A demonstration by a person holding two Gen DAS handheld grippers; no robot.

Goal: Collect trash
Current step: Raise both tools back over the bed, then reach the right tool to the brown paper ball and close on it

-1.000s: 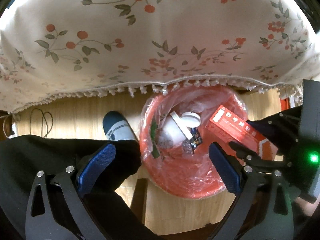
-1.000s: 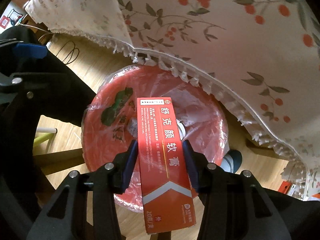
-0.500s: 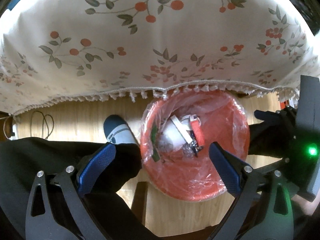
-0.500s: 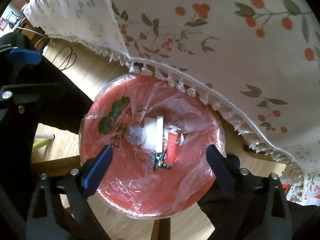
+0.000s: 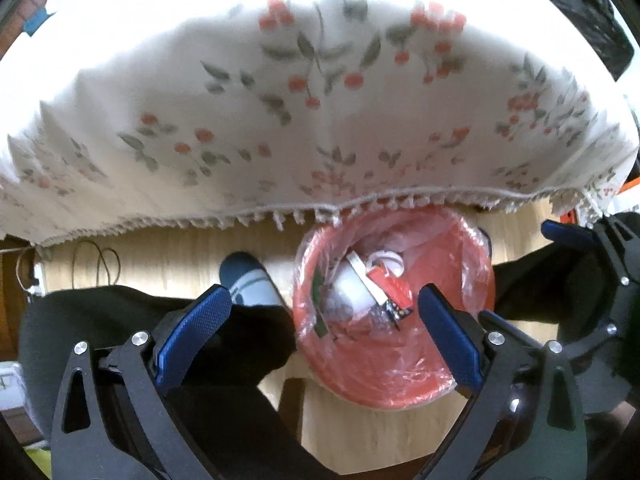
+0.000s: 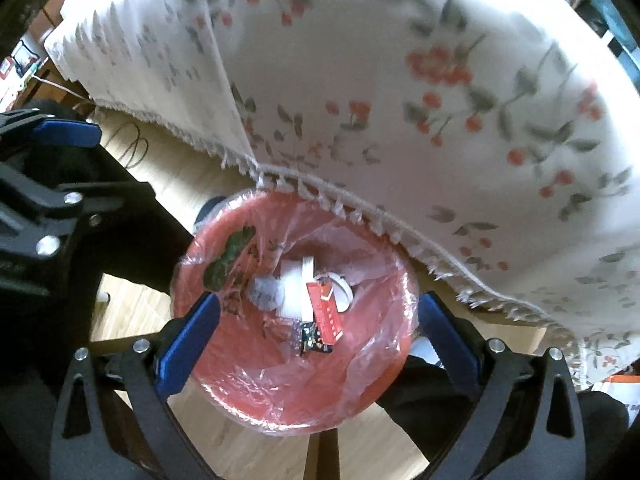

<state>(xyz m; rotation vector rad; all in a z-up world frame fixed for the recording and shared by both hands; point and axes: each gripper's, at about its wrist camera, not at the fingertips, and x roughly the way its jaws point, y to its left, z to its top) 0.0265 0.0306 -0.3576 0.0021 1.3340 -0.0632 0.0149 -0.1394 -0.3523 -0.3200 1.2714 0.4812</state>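
A red bin (image 5: 400,396) lined with clear plastic stands on the wooden floor under the tablecloth's edge. Inside it lie a red carton (image 6: 326,312), a white cup (image 6: 292,292) and a small dark packet (image 6: 314,338). My right gripper (image 6: 318,304) hangs above the bin (image 6: 280,420), its jaws opening wide, and nothing is between them. My left gripper (image 5: 322,300) is open and empty above the bin's left rim. The carton (image 5: 390,284) also shows in the left wrist view, beside the cup (image 5: 352,288).
A white tablecloth (image 5: 320,120) with red berries and a fringe hangs over the bin's far side. A person's socked foot (image 5: 248,284) and dark trouser leg lie left of the bin. A thin cable (image 5: 100,260) loops on the floor at far left.
My right gripper opened and the red carton dropped from it into the bin. Both grippers have risen, so the bin looks smaller and more tablecloth shows.
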